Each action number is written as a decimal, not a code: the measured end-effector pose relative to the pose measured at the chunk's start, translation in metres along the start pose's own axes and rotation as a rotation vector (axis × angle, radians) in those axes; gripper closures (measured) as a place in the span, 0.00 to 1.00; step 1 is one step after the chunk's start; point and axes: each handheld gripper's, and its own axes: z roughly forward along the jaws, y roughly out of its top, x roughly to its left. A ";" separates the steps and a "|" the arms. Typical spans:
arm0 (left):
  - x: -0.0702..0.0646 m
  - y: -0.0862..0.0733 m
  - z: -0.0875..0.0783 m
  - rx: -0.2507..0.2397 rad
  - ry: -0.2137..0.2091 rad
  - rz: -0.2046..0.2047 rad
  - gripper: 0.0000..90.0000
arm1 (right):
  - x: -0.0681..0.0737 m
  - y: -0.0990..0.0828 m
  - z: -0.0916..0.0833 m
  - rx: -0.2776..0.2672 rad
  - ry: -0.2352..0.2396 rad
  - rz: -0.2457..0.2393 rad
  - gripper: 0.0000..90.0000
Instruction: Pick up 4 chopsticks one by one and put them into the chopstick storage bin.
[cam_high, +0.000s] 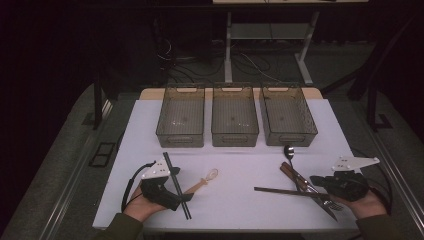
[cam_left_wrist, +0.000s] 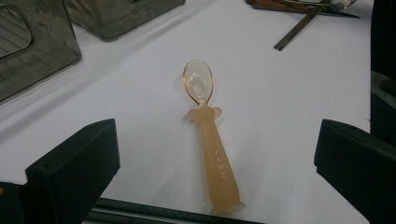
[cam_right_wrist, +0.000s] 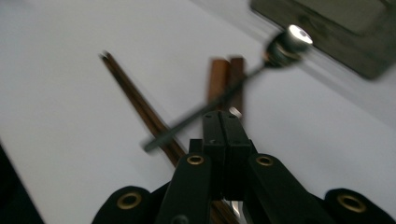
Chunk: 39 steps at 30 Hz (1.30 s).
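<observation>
A peach plastic spoon lies left of the table's middle. In the left gripper view the spoon lies between the spread jaws, which do not touch it. My left gripper is open and rests over a pair of black chopsticks. At the right, a metal spoon, wooden-handled cutlery, brown chopsticks and a fork lie crossed in a heap. My right gripper hovers over that heap, its jaws pressed together with nothing between them.
Three smoky translucent bins stand in a row at the back of the white mat: left, middle, right. Two bin corners show in the left gripper view. The mat's front edge runs just before my hands.
</observation>
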 end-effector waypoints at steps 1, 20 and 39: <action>0.000 0.000 0.000 0.001 0.000 0.001 0.00 | -0.005 -0.005 0.000 0.009 -0.014 -0.001 1.00; -0.001 0.000 0.000 0.001 0.000 -0.001 0.00 | -0.035 -0.042 -0.008 0.100 -0.105 0.082 1.00; 0.000 0.000 0.000 0.009 -0.004 0.008 0.00 | -0.023 -0.037 -0.004 0.099 -0.024 0.033 1.00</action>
